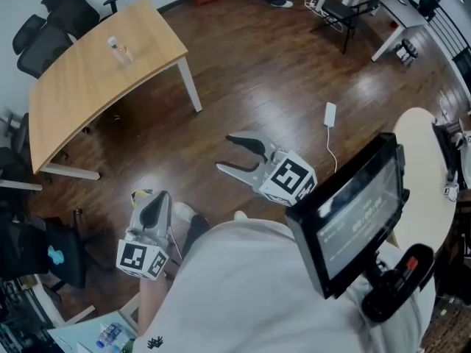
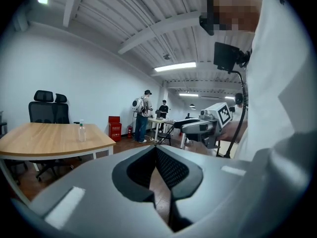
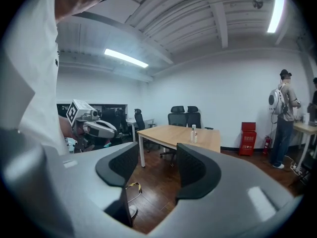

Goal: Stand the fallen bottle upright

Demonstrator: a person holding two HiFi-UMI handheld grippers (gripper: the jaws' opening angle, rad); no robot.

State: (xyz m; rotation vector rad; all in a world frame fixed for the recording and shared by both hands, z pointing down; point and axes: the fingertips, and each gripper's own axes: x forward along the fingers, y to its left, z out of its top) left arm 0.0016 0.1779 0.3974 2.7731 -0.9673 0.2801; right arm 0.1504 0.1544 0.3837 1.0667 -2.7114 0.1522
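Note:
A small clear bottle (image 1: 118, 50) stands upright on the light wooden table (image 1: 88, 87) at the far left of the room, well away from both grippers. The bottle (image 2: 81, 131) shows on the table in the left gripper view, and the bottle (image 3: 194, 133) shows beyond the jaws in the right gripper view. My left gripper (image 1: 152, 206) is held low by the body, shut, with nothing between its pads (image 2: 168, 170). My right gripper (image 1: 225, 153) is held out over the floor, open and empty, jaws pointing toward the table.
Black office chairs (image 1: 51, 20) stand behind the table. A white power adapter with its cable (image 1: 330, 115) lies on the dark wood floor. A monitor (image 1: 353, 212) on a stand is close at my right. Two people (image 2: 146, 113) stand at desks in the back.

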